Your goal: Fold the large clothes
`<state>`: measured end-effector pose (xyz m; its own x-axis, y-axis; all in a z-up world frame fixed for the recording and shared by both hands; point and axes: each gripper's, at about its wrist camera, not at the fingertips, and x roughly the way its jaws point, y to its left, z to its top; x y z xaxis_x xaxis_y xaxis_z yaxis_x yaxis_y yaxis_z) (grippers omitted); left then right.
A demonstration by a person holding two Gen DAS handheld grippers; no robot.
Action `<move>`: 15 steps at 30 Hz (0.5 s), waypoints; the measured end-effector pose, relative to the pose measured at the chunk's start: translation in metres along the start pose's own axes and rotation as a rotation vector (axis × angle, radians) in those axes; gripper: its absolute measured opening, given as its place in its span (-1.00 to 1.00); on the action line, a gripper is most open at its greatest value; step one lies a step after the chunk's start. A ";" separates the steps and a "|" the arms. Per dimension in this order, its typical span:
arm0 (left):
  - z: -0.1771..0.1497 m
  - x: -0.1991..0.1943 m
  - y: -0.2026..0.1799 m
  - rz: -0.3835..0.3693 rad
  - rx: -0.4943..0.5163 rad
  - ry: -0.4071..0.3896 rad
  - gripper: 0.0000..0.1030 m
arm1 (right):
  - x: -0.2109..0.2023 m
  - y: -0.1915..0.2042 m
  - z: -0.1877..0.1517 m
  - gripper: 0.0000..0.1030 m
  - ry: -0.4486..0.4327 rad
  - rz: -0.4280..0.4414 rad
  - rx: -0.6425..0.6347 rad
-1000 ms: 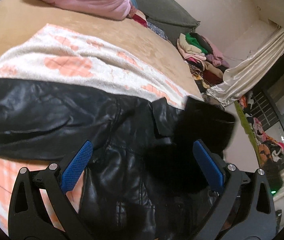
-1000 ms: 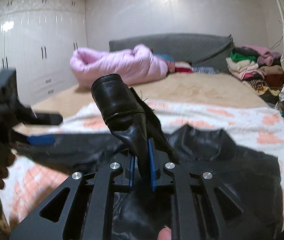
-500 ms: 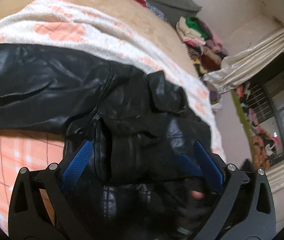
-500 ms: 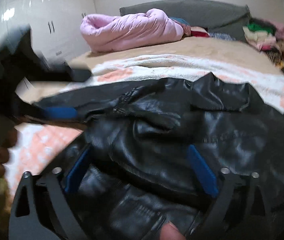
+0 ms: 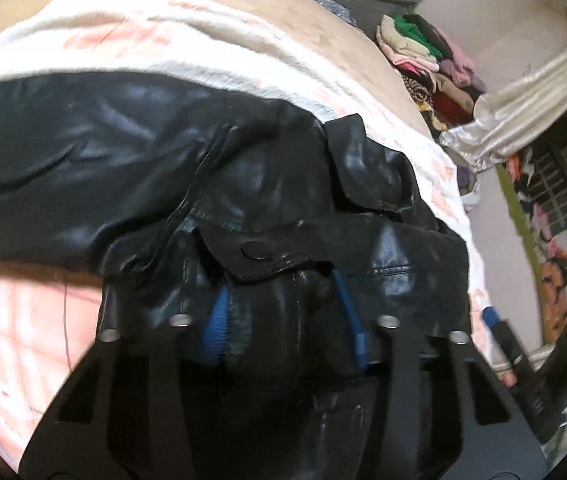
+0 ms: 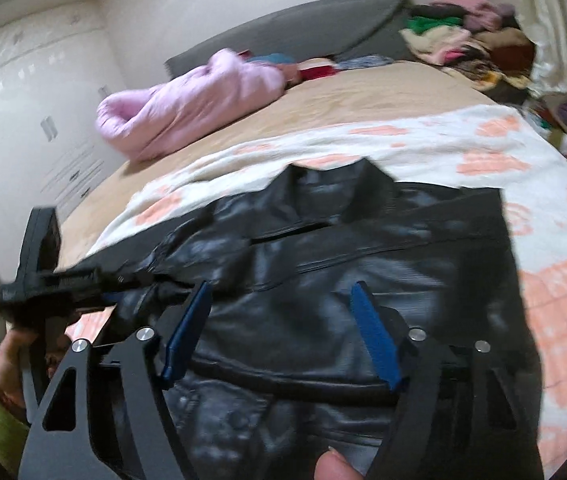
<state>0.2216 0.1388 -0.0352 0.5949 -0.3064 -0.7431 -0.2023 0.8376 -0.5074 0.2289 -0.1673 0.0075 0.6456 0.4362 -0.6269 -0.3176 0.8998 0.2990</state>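
A black leather jacket [image 5: 131, 168] lies spread on a white and orange blanket [image 5: 155, 40] on the bed. One sleeve lies folded across its body; the other stretches out to the left. My left gripper [image 5: 283, 312] has its blue pads partly closed around a thick fold of the jacket. My right gripper [image 6: 283, 336] hovers open just above the jacket [image 6: 363, 248], holding nothing. The left gripper [image 6: 43, 280] also shows at the left of the right wrist view, low on the jacket's left edge.
A pink padded quilt [image 6: 187, 100] lies at the head of the bed by the grey headboard [image 6: 295, 32]. A pile of clothes [image 6: 463, 36] sits at the far right. White wardrobes [image 6: 23, 100] stand left. A cream curtain [image 5: 523, 100] hangs right.
My right gripper let go of the sleeve it held up and opened; the sleeve now lies across the jacket. My left gripper narrowed onto a fold of the jacket.
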 end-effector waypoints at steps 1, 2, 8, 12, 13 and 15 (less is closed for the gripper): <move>0.002 0.000 -0.005 0.013 0.022 -0.005 -0.75 | -0.003 -0.007 0.002 0.34 -0.004 -0.011 0.018; 0.003 -0.002 -0.010 -0.012 0.032 -0.007 -0.85 | -0.007 -0.015 0.004 0.27 -0.011 -0.020 0.041; 0.012 -0.051 -0.059 -0.174 0.146 -0.101 -0.95 | -0.021 -0.057 0.021 0.03 -0.053 -0.084 0.122; 0.020 -0.082 -0.078 -0.174 0.233 -0.226 -0.95 | -0.015 -0.077 0.029 0.01 -0.070 -0.110 0.145; 0.022 -0.082 -0.075 -0.157 0.237 -0.238 -0.95 | -0.011 -0.078 0.029 0.01 -0.069 -0.120 0.137; 0.027 -0.068 -0.061 -0.102 0.219 -0.238 -0.94 | 0.001 -0.079 0.025 0.01 -0.057 -0.155 0.107</move>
<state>0.2146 0.1208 0.0577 0.7734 -0.3013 -0.5577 0.0244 0.8933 -0.4487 0.2720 -0.2377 0.0011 0.7206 0.2888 -0.6303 -0.1373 0.9505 0.2786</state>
